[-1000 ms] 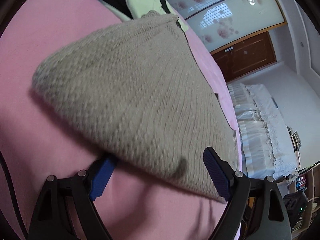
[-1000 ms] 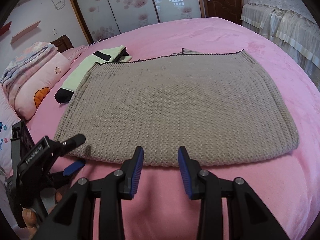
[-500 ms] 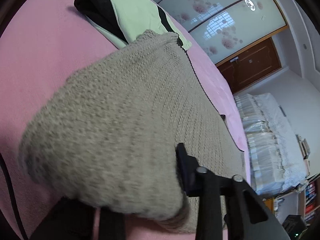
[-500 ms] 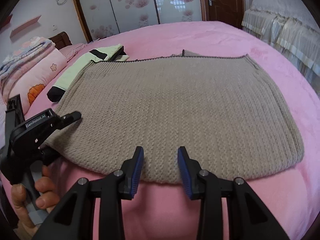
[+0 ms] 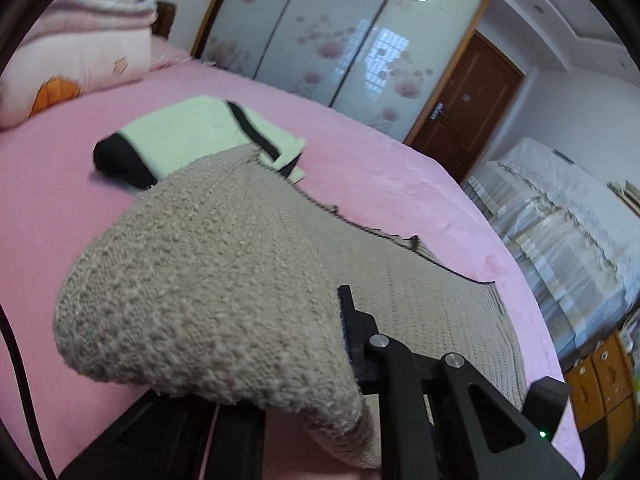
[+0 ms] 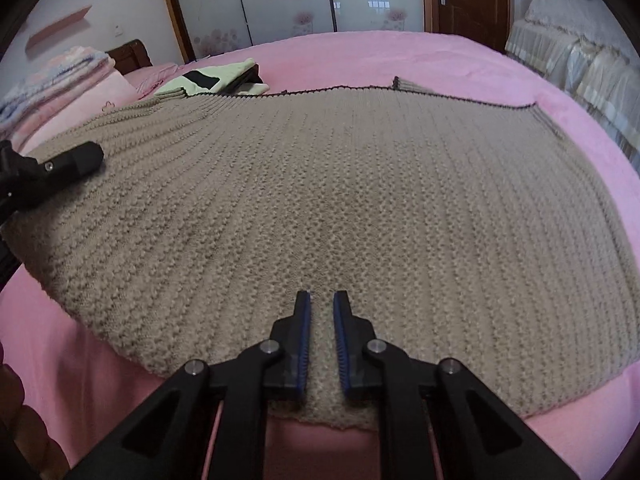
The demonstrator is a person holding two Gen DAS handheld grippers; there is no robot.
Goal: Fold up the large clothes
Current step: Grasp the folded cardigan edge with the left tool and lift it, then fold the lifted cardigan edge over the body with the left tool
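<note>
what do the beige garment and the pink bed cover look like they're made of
The beige garment looks like a chunky knit, probably wool or acrylic yarn: raised stitches run in ribbed rows, with a matte, nubbly surface and a thin dark edging along its far side. The pink bed cover looks like a soft plush or fleece fabric, going by its faint sheen and smooth nap, though the exact fibre cannot be told.

The left gripper (image 6: 86,160) has clamped the beige knitted sweater's (image 6: 340,200) corner and lifted it off the pink bed (image 6: 400,52). The right gripper (image 6: 321,334) is closing on its near hem.
</note>
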